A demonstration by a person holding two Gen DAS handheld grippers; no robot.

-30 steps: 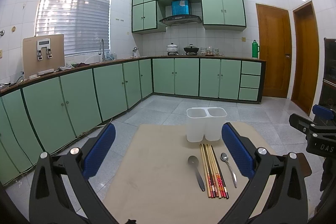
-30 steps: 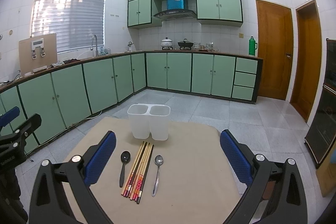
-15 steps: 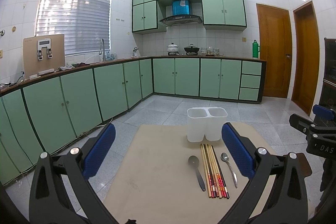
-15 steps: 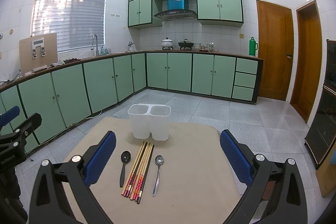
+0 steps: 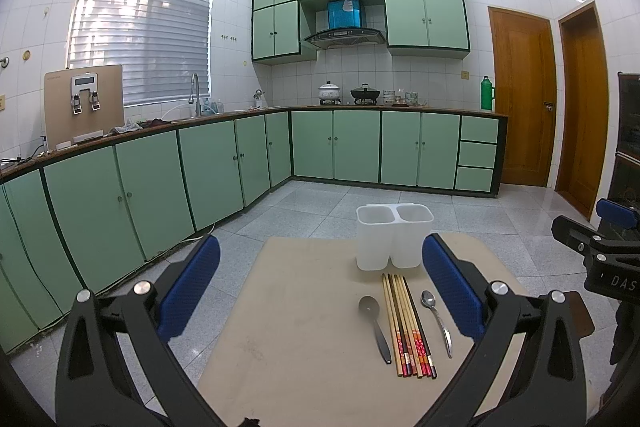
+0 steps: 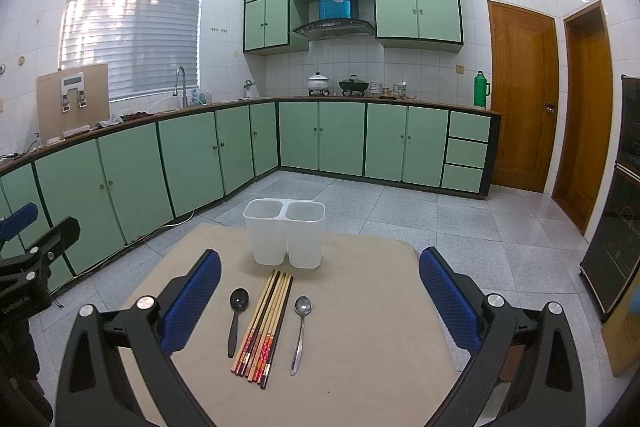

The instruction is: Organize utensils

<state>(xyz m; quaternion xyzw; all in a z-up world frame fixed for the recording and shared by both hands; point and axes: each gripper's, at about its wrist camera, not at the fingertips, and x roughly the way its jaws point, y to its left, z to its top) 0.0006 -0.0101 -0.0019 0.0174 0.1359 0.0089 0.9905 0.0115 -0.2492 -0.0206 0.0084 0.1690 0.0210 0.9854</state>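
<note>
A white two-compartment holder stands upright near the far edge of a beige table. In front of it lie a dark spoon, a bundle of several chopsticks and a silver spoon, side by side. My left gripper is open above the table, left of the utensils. Above the near table, right of the utensils, my right gripper is open too. Neither holds anything.
Green kitchen cabinets run along the left and far walls, with pots on the counter. Two wooden doors are at the right. The right gripper's body shows at the left view's right edge. Tiled floor surrounds the table.
</note>
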